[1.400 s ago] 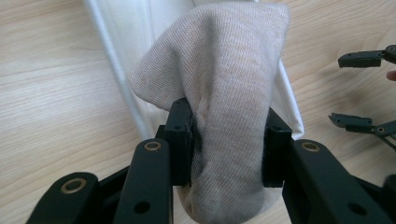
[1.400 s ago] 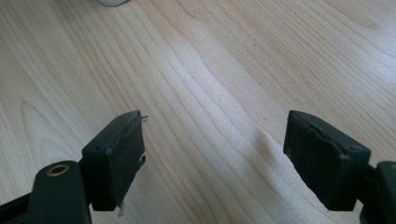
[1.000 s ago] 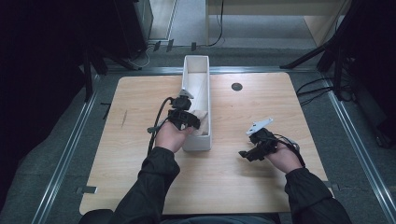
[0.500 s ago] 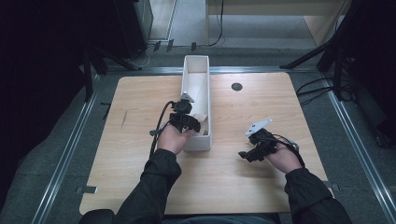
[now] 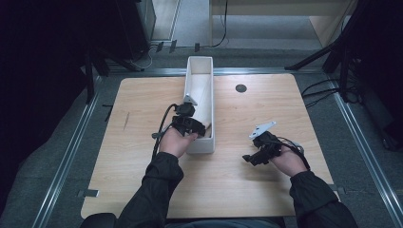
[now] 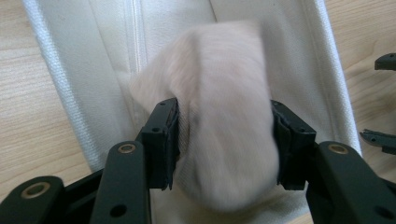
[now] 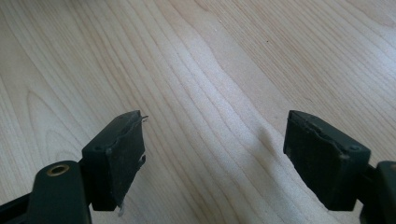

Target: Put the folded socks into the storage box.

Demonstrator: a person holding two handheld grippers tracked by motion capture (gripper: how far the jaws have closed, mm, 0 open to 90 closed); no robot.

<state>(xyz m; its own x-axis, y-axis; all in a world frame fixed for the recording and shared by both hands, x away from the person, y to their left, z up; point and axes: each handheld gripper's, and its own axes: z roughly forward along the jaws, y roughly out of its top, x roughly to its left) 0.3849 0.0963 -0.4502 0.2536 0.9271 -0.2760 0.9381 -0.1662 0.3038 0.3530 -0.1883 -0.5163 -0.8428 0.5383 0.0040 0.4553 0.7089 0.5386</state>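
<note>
The left gripper [image 6: 224,140] has its fingers [image 6: 161,135] closed on a soft, cream-coloured bundle of cloth [image 6: 224,112], which bulges out between and beyond them, over the inside of the long white bin [image 6: 74,107]. From above, the left gripper [image 5: 189,124] sits at the bin's [image 5: 200,64] near end, just over its left wall. The cloth is blurred in the left gripper view, so whether it is a rolled sock or a small towel cannot be told.

It looks light and limp: it squashes where the fingers press and swells above them, so it should not slip, but loose ends may sag or unroll. The best hold is across the thick middle of the roll, where the fingers now sit, not at a trailing edge.

The right gripper [image 7: 212,154] hovers over bare tabletop [image 7: 201,56], its fingers [image 7: 116,156] wide apart with nothing between them; in the high view it [image 5: 260,148] rests well to the right of the bin.
</note>
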